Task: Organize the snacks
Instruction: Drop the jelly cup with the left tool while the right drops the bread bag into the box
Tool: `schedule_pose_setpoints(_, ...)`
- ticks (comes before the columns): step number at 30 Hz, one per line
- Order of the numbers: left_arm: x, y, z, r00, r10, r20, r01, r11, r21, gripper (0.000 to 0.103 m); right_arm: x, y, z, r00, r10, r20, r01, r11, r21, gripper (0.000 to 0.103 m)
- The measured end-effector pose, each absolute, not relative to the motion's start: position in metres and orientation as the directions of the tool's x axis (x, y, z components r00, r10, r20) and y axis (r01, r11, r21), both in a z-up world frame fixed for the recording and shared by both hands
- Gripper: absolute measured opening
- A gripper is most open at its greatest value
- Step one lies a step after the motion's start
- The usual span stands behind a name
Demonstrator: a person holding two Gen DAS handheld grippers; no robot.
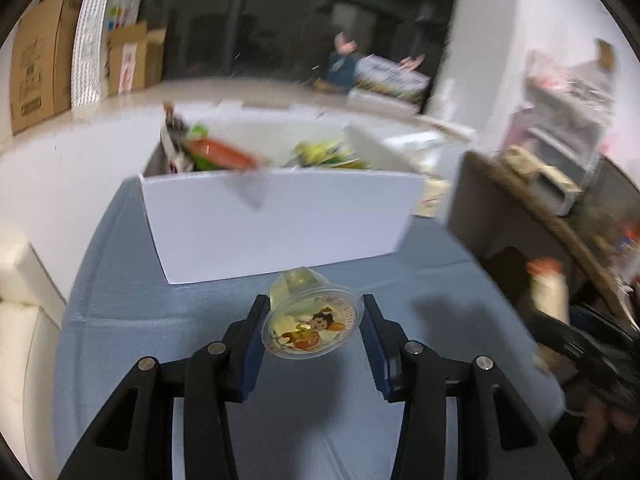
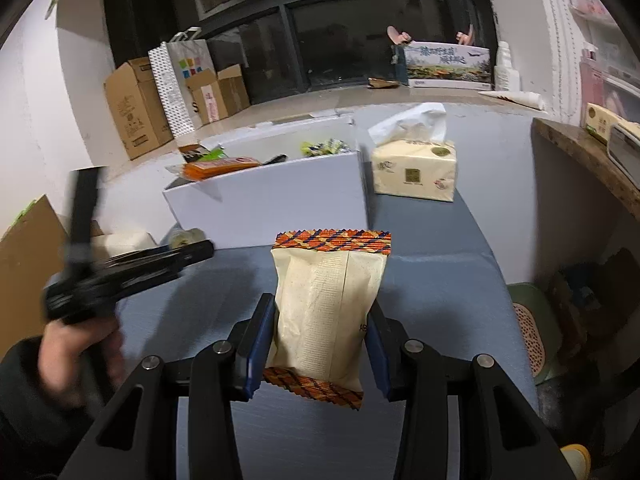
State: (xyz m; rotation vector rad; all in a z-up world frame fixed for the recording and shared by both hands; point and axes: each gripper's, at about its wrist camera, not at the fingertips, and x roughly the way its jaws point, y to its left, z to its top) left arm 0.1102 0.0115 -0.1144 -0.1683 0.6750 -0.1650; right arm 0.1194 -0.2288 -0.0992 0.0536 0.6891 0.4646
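Observation:
My left gripper is shut on a clear jelly cup with a cartoon lid, held above the blue table just in front of the white box. The box holds an orange packet and yellow-green packets. My right gripper is shut on a cream snack packet with orange patterned ends, held upright before the same white box. The left gripper shows blurred at the left in the right wrist view.
A tissue pack stands right of the box. A wooden shelf lies at the right edge. Cardboard boxes and a paper bag stand on the floor behind. A white wall runs along the table's left.

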Motion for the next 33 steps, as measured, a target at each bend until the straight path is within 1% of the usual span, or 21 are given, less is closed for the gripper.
schedule_pose_setpoints(3,0.082,0.015,-0.09,0.783,-0.255,-0.567,0.139,0.961,-0.239,0.049,0.12,-0.22,-0.092,0.675,0.452,-0.583,-0.426,0.884,0.192,0.047)
schedule_pose_setpoints(8,0.059,0.022,-0.057,0.815,-0.274,-0.511,0.173,0.956,-0.236,0.049,0.127,-0.202,-0.078,0.667,0.493,-0.559,-0.465,0.861,0.204,0.047)
schedule_pose_setpoints(11,0.069,0.026,-0.039,0.834,-0.264,-0.485,0.175,0.959,-0.221,0.049,0.134,-0.187,-0.066,0.671,0.508,-0.541,-0.499,0.848,0.177,0.047)
schedule_pose_setpoints(13,0.085,0.035,-0.024,0.856,-0.253,-0.452,0.168,0.961,-0.219,0.049,0.143,-0.178,-0.056,0.671,0.522,-0.526,-0.52,0.837,0.168,0.047)
schedule_pose_setpoints(15,0.108,0.042,-0.012,0.873,-0.221,-0.435,0.147,0.969,-0.198,0.049,0.157,-0.17,-0.042,0.672,0.544,-0.503,-0.54,0.824,0.17,0.047)
schedule_pose_setpoints(18,0.144,0.054,0.004,0.879,-0.211,-0.428,0.133,0.97,-0.205,0.049,0.186,-0.156,-0.02,0.68,0.56,-0.472,-0.556,0.814,0.165,0.047)
schedule_pose_setpoints(20,0.173,0.063,0.013,0.879,-0.2,-0.433,0.118,0.971,-0.209,0.049,0.212,-0.15,-0.009,0.685,0.572,-0.45,-0.547,0.813,0.2,0.047)
schedule_pose_setpoints(23,0.214,0.069,0.018,0.871,-0.173,-0.46,0.096,0.978,-0.185,0.049,0.256,-0.141,-0.002,0.676,0.574,-0.462,-0.515,0.817,0.261,0.047)
schedule_pose_setpoints(26,0.248,0.073,0.013,0.852,-0.161,-0.499,0.076,0.98,-0.186,0.049,0.292,-0.125,-0.002,0.685,0.531,-0.499,-0.483,0.844,0.234,0.047)
schedule_pose_setpoints(29,0.277,0.073,0.001,0.834,-0.128,-0.537,0.056,0.987,-0.148,0.049,0.321,-0.11,-0.006,0.678,0.506,-0.533,-0.472,0.856,0.211,0.047)
schedule_pose_setpoints(31,0.291,0.073,-0.007,0.813,-0.134,-0.567,0.064,0.988,-0.141,0.051,0.332,-0.106,-0.009,0.674,0.494,-0.549,-0.466,0.861,0.203,0.047)
schedule_pose_setpoints(32,0.299,0.073,-0.012,0.795,-0.123,-0.594,0.055,0.99,-0.131,0.065,0.339,-0.104,-0.01,0.677,0.482,-0.557,-0.457,0.868,0.196,0.051)
schedule_pose_setpoints(33,0.304,0.076,-0.018,0.785,-0.113,-0.61,0.039,0.99,-0.133,0.087,0.345,-0.103,-0.012,0.677,0.478,-0.56,-0.447,0.871,0.203,0.053)
